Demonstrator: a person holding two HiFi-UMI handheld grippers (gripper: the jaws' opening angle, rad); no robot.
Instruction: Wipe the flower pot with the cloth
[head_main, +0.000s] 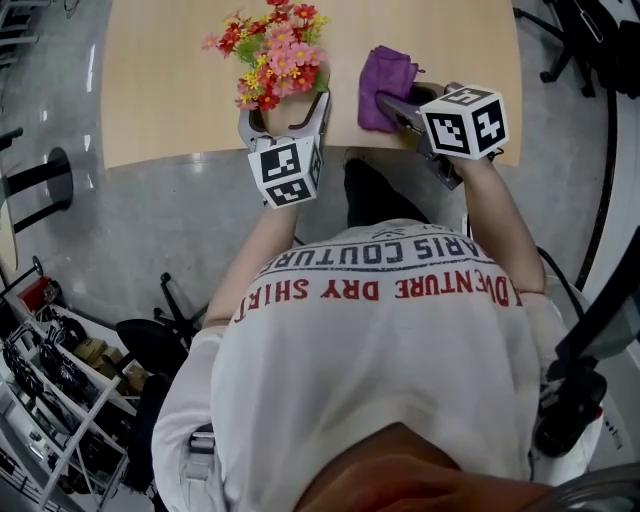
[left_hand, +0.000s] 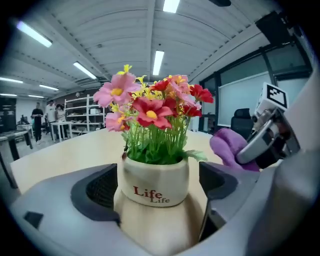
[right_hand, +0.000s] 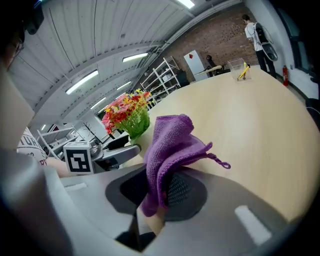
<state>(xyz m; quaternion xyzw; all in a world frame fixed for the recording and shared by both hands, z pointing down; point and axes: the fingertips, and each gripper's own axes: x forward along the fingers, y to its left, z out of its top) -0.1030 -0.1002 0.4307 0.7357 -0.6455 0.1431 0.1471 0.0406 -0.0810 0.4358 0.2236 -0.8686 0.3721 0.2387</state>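
In the head view we see both forearms (head_main: 500, 215) stretched forward over the near edge of the counter (head_main: 170, 90). The left tool (head_main: 286, 115) sits near the middle of that edge with its marker cube (head_main: 288, 172) facing up. Its two jaws stand on either side of the flower pot (head_main: 292, 108), whose red, pink and yellow flowers (head_main: 272, 50) spread toward the far side. Just to the right, the right tool (head_main: 392, 100) points to the far left with a purple cloth (head_main: 388, 75) at its tip. The cloth is near the pot but apart from it.

In the left gripper view we find the jaws wide apart, with the cream pot, printed "Life", standing upright between them on the counter. The left pad looks to lie against the pot's side, and a narrow gap shows at the right pad. The cloth and the right tool appear at the right.

In the right gripper view the jaws are nearly together, pinching a fold of the cloth. The rest of it bunches up above the pads, and one corner droops over the counter; we cannot tell whether it touches. The left tool and the flowers lie to the left.
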